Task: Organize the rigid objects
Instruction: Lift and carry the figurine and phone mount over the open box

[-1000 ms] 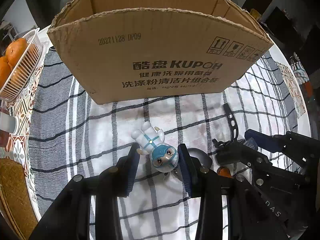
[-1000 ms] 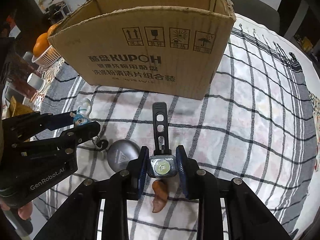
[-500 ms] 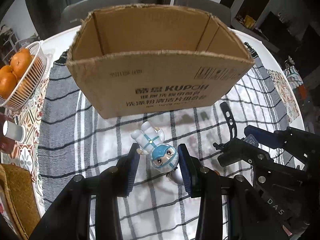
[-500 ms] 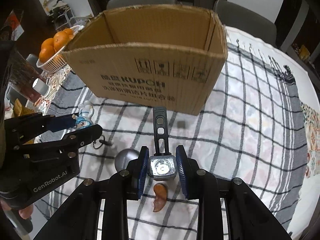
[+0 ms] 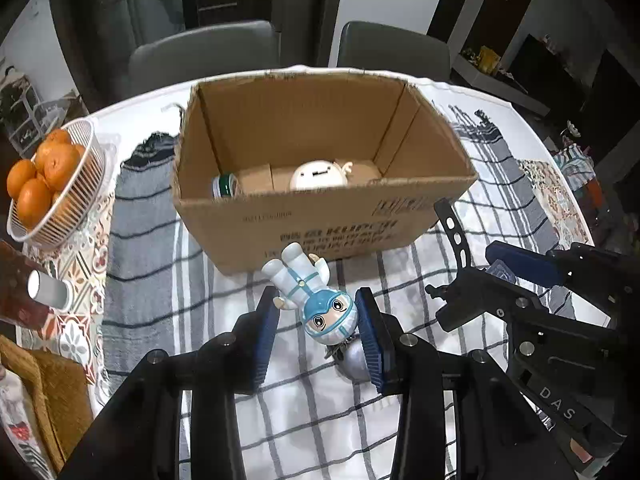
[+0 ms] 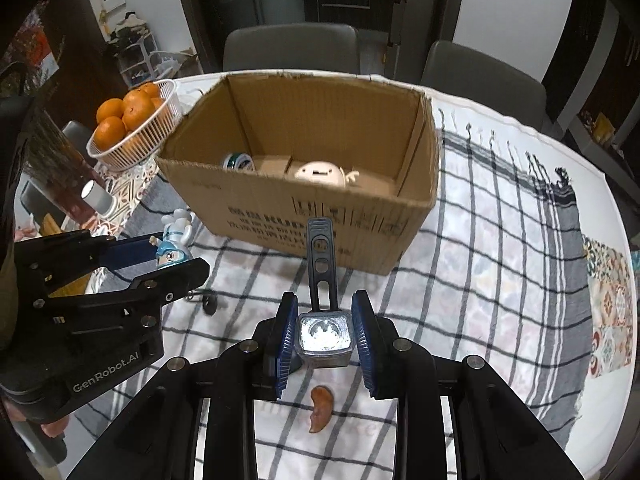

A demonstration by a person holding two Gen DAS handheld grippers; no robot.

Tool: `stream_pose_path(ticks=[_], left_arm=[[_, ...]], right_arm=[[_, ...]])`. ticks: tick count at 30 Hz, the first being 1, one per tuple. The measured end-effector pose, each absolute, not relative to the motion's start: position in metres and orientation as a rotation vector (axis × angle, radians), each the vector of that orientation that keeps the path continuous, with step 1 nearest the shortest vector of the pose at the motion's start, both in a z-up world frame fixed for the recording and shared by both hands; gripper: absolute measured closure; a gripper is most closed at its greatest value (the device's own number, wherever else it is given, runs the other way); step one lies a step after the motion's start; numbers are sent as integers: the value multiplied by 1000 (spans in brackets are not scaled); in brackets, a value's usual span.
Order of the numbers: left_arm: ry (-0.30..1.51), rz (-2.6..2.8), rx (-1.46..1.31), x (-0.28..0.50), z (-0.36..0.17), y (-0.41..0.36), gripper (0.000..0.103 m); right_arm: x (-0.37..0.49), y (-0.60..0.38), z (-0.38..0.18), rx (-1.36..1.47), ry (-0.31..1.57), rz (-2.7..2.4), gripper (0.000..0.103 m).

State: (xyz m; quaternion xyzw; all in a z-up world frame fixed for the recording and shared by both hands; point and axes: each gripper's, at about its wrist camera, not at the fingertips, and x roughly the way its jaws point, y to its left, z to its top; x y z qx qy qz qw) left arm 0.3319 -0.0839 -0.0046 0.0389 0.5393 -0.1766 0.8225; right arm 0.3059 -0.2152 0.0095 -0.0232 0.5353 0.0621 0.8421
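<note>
Checked cloth (image 6: 500,272) covers the table; low in frame, the left gripper (image 5: 318,328) clamps a toy figure (image 5: 316,296) and the right gripper (image 6: 325,336) clamps a bike light (image 6: 324,338), both clear of the cloth. Behind them at mid-frame sits an open box (image 5: 320,224); oranges (image 5: 40,176) fill a basket at far left.

Basket (image 5: 90,168) of oranges (image 5: 44,172), two chairs (image 6: 290,46)
</note>
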Motion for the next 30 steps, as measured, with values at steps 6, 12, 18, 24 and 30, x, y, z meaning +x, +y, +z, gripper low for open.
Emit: stream_pose_path(ticks=[6,12,18,24,30], left_arm=[[1113,-382,84,337,15,-83,64],[1085,-390,87,342,34,-84,64],[1063,-396,92,350,50,-85,64],[1045,-395,98,361,64,-85,64],[1022,-387,113,373,78,-84,64]], right_arm=[[309,-215,30,-63,1096,130,74],[313,-214,50,-72,1061,128,74],[319,-213,69,-71,1028,127,74],[327,-213,84,-61,1000,128,74],[339,-214,96,-60,980,130,74]])
